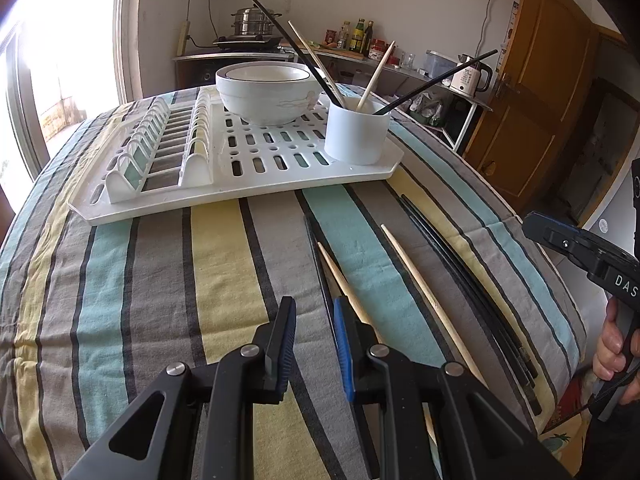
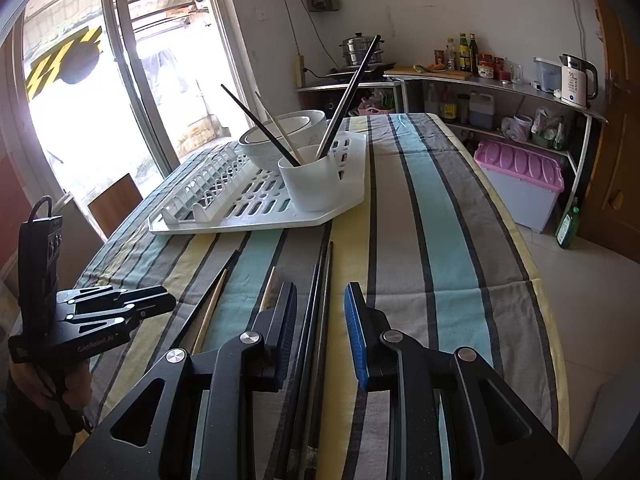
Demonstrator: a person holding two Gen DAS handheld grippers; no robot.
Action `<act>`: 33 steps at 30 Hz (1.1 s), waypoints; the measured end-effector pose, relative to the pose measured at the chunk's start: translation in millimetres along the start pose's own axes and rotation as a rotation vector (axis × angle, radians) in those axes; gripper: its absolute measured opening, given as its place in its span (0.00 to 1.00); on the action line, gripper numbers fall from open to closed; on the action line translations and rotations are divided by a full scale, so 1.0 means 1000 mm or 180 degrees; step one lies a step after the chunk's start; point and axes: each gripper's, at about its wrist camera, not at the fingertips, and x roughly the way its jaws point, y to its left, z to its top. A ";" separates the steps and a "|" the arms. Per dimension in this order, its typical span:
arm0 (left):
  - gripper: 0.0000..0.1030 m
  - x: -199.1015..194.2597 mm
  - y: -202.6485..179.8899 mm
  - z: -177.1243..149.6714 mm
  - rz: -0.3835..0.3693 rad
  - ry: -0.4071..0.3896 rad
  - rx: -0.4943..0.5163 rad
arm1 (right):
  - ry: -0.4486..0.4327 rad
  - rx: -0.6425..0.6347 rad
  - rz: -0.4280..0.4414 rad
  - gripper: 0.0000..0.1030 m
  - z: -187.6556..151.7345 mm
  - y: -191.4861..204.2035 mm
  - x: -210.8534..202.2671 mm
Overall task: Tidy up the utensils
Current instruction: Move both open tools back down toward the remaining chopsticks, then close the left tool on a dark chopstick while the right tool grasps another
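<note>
Four chopsticks are seen standing in the white cup [image 1: 356, 134] on the drying rack [image 1: 256, 184] at upper centre. Loose chopsticks [image 1: 432, 304] lie on the striped bench [image 1: 160, 280] at lower right. The left gripper [image 1: 314, 346] is narrowly parted, empty; the right gripper [image 2: 322, 334] is parted around dark chopsticks [image 2: 320, 320], unpressed.

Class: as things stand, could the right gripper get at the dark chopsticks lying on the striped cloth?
Probably yes. The right gripper is open, and the dark chopsticks lie between its fingers with nothing covering them.
</note>
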 end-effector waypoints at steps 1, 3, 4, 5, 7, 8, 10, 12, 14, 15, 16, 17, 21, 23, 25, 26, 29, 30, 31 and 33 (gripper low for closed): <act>0.19 0.002 0.001 0.001 -0.0002 0.0015 -0.0004 | 0.0017 -0.0015 0.0007 0.25 0.001 0.001 0.003; 0.19 0.006 0.002 0.003 -0.0009 0.0044 -0.0019 | 0.0050 -0.0063 0.0026 0.25 0.003 0.003 0.008; 0.19 0.007 0.002 0.004 -0.0012 0.0056 -0.0025 | 0.0080 -0.0089 0.0034 0.24 0.004 0.004 0.012; 0.19 0.008 0.002 0.005 -0.0014 0.0066 -0.0027 | 0.0116 -0.0113 0.0044 0.23 0.005 0.005 0.017; 0.19 0.011 0.003 0.007 -0.0019 0.0075 -0.0023 | 0.0183 -0.0198 0.0064 0.18 0.009 0.009 0.029; 0.19 0.013 0.003 0.009 -0.0021 0.0082 -0.0023 | 0.0221 -0.0237 0.0065 0.18 0.011 0.010 0.035; 0.19 0.018 0.003 0.013 -0.0016 0.0100 -0.0025 | 0.0305 -0.0301 0.0053 0.14 0.015 0.013 0.049; 0.19 0.023 0.004 0.017 -0.0016 0.0121 0.0000 | 0.0376 -0.0358 0.0038 0.13 0.019 0.014 0.062; 0.19 0.029 0.004 0.021 -0.0009 0.0156 0.0010 | 0.0443 -0.0394 0.0024 0.12 0.022 0.015 0.073; 0.19 0.031 0.004 0.023 -0.0015 0.0171 0.0013 | 0.0471 -0.0418 0.0028 0.12 0.023 0.016 0.078; 0.19 0.033 0.005 0.026 -0.0021 0.0185 0.0016 | 0.0498 -0.0433 0.0023 0.12 0.024 0.017 0.083; 0.19 0.035 0.005 0.028 -0.0025 0.0192 0.0019 | 0.0523 -0.0445 0.0014 0.11 0.025 0.017 0.087; 0.19 0.041 0.006 0.037 -0.0029 0.0201 0.0036 | 0.0597 -0.0468 -0.0007 0.11 0.029 0.017 0.099; 0.19 0.044 0.006 0.041 -0.0053 0.0219 0.0035 | 0.0622 -0.0462 -0.0012 0.11 0.031 0.016 0.104; 0.19 0.048 0.006 0.045 -0.0057 0.0243 0.0030 | 0.0645 -0.0467 -0.0027 0.11 0.033 0.014 0.108; 0.19 0.050 0.006 0.047 -0.0058 0.0252 0.0029 | 0.0654 -0.0467 -0.0035 0.11 0.034 0.014 0.110; 0.19 0.056 0.007 0.051 -0.0054 0.0288 0.0016 | 0.0678 -0.0459 -0.0043 0.11 0.035 0.014 0.114; 0.19 0.058 0.007 0.052 -0.0050 0.0301 0.0017 | 0.0688 -0.0462 -0.0050 0.11 0.035 0.014 0.116; 0.19 0.061 0.007 0.053 -0.0045 0.0315 0.0020 | 0.0696 -0.0468 -0.0056 0.11 0.035 0.014 0.117; 0.19 0.066 0.007 0.055 -0.0025 0.0357 0.0025 | 0.0721 -0.0478 -0.0060 0.11 0.036 0.013 0.120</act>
